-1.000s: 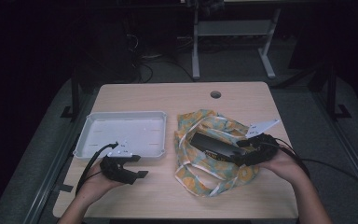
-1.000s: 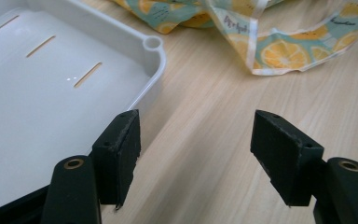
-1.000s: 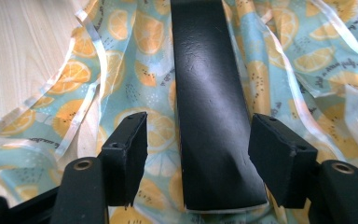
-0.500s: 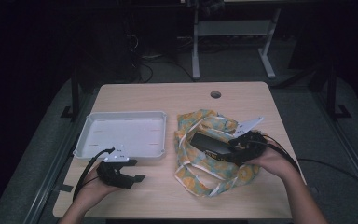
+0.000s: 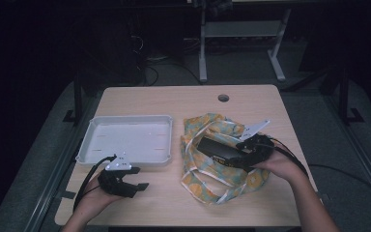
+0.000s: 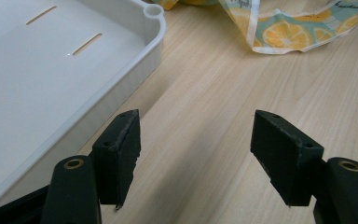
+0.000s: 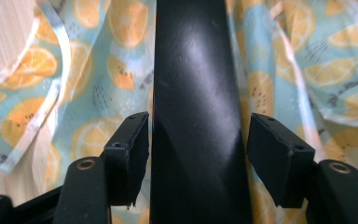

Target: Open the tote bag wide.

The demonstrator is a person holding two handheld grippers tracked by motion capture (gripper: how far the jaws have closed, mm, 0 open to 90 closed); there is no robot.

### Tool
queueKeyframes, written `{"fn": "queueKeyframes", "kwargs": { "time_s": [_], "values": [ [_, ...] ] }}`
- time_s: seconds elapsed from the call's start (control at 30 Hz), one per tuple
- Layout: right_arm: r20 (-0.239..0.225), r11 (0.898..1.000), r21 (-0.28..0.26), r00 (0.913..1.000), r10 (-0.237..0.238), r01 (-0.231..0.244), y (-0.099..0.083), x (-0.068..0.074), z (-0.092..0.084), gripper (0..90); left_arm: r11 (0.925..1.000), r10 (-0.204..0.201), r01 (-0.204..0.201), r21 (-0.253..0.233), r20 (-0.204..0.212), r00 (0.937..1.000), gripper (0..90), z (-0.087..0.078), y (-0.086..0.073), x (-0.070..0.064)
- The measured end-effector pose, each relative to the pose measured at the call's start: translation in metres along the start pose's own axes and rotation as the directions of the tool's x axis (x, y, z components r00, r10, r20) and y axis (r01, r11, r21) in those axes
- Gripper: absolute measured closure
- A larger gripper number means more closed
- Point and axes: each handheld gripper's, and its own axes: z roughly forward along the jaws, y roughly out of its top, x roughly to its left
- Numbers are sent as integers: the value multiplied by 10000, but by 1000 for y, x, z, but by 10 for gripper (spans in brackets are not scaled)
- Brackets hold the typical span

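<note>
**Black slab between the right jaws**

Black and glossy, the flat rectangular slab (image 7: 198, 116) lies on the lemon-print plastic bag (image 5: 222, 164), right of the white plastic tray (image 5: 125, 140). The right gripper (image 7: 198, 154) straddles it; whether its pads press, I cannot tell. The left gripper (image 6: 196, 154) gapes empty over the wooden table (image 6: 214, 93) near the tray.

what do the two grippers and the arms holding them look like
Both the left gripper and the right gripper are black, each with two blocky jaws, brass-coloured screw eyelets, a pale three-cornered plate on top and a trailing black cable. The forearms show no sleeves.
</note>
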Motion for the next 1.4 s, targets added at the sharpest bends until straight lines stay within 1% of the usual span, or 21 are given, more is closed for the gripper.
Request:
{"fn": "queueKeyframes", "kwargs": {
  "time_s": [0.03,0.07,0.23,0.27,0.3,0.37,0.4,0.5,0.6,0.7,0.8,0.97,1.0,1.03,1.07,1.13,1.2,1.3,1.4],
  "values": [
    [-21,9999,115,10000,-18,18,-1,0,1,382,10000,15,-15,-32,-18,10000,329,0,-1,0],
    [-69,9998,204,10000,-7,9,-1,0,2,381,10000,-52,52,-14,-18,10000,329,0,-1,0],
    [18,9976,645,9997,-242,240,-3,-1,8,383,10000,24,-24,45,-58,10000,329,-1,-1,2],
    [68,9966,744,9993,-369,363,-4,-1,9,385,10000,22,-22,51,-57,10000,329,-1,-1,2],
    [26,9966,773,9996,-283,280,-5,-1,9,385,10000,29,-29,62,-54,10000,329,-1,-1,2],
    [0,9960,830,9995,-321,320,-6,-1,9,387,10000,4,-4,56,-45,10000,329,-1,-1,2],
    [-18,9959,867,9997,-250,251,-6,-1,9,389,10000,13,-13,59,-40,10000,329,-1,-1,2],
    [-115,9957,881,9995,-277,286,-7,-2,9,389,10000,11,-11,82,-23,10000,329,0,-1,2],
    [-148,9951,965,9997,-206,220,-7,-2,9,392,10000,-45,45,59,-25,10000,329,1,-2,2],
    [-144,9950,951,9995,-285,297,-7,-2,9,406,9999,29,-28,107,-30,10000,329,0,-1,2],
    [-112,9945,950,9990,-431,440,-8,-2,8,416,9999,-53,53,92,-5,10000,329,1,-1,1],
    [-121,9949,907,9990,-435,445,-7,-1,7,420,9999,40,-40,132,4,10000,329,1,-1,1],
    [-139,9954,890,9993,-336,347,-7,-1,6,420,9999,48,-48,130,8,10000,329,1,-1,2],
    [-132,9957,833,9991,-405,415,-7,-1,5,420,9999,53,-53,137,10,10000,329,1,-1,2],
    [-129,9959,792,9990,-437,445,-6,-2,4,421,9999,44,-44,157,11,10000,329,1,-1,2],
    [-82,9968,720,9994,-338,343,-4,0,0,421,9999,58,-58,143,22,10000,329,2,-1,2],
    [-151,9982,551,9996,-228,236,-2,1,-4,422,9999,29,-30,130,66,10000,329,2,-1,2],
    [-118,9987,395,9995,-305,309,-1,1,-9,422,9998,96,-97,181,62,9999,329,3,0,1],
    [-138,9995,233,9997,-186,190,0,1,-16,421,9997,132,-133,220,67,9999,329,2,0,1]
  ]
}}
